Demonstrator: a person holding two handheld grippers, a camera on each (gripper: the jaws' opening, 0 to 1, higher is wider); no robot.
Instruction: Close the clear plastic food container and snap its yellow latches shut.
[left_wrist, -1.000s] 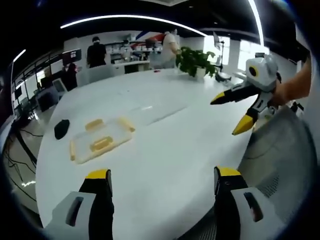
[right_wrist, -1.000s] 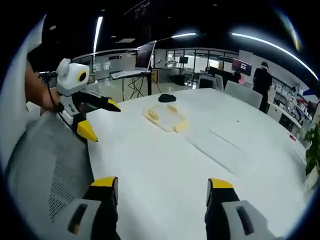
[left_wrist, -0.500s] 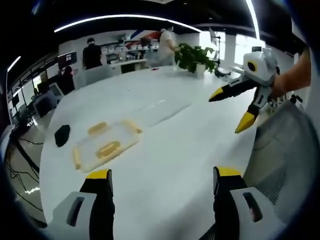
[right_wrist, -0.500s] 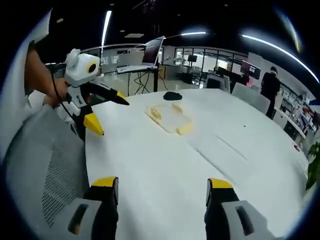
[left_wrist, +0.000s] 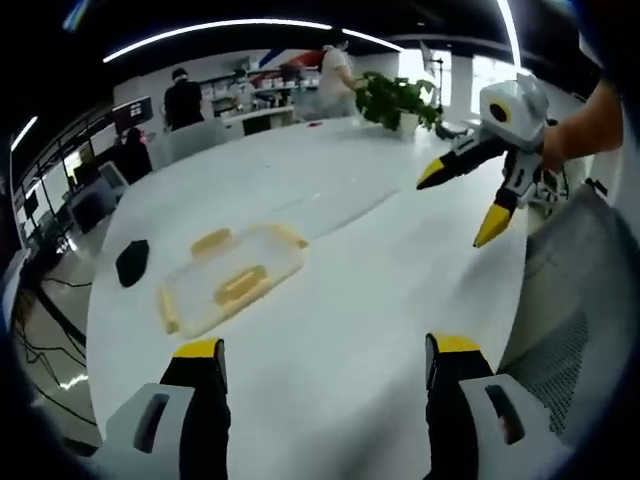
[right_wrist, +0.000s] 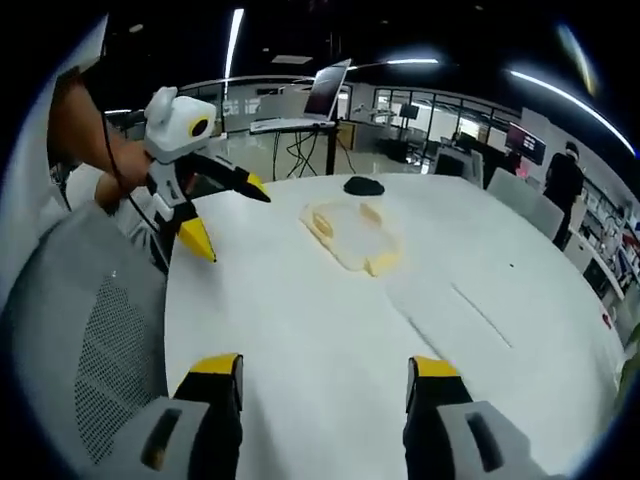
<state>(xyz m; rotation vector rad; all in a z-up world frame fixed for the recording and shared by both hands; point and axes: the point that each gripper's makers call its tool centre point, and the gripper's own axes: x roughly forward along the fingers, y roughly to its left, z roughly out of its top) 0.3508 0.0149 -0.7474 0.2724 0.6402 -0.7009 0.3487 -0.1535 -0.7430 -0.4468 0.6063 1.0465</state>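
The container (left_wrist: 232, 285) lies flat on the white counter (left_wrist: 380, 290), well ahead of both claws. The left claw (left_wrist: 318, 350) and right claw (right_wrist: 315, 362) hang above the counter, jaws apart and empty, ready for the latches (left_wrist: 241, 284).

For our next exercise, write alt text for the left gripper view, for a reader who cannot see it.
A clear plastic container with yellow latches lies on a white table, a small black object beside it. The left claw is open in the foreground, and the right claw, also open, hovers above the table's right side.
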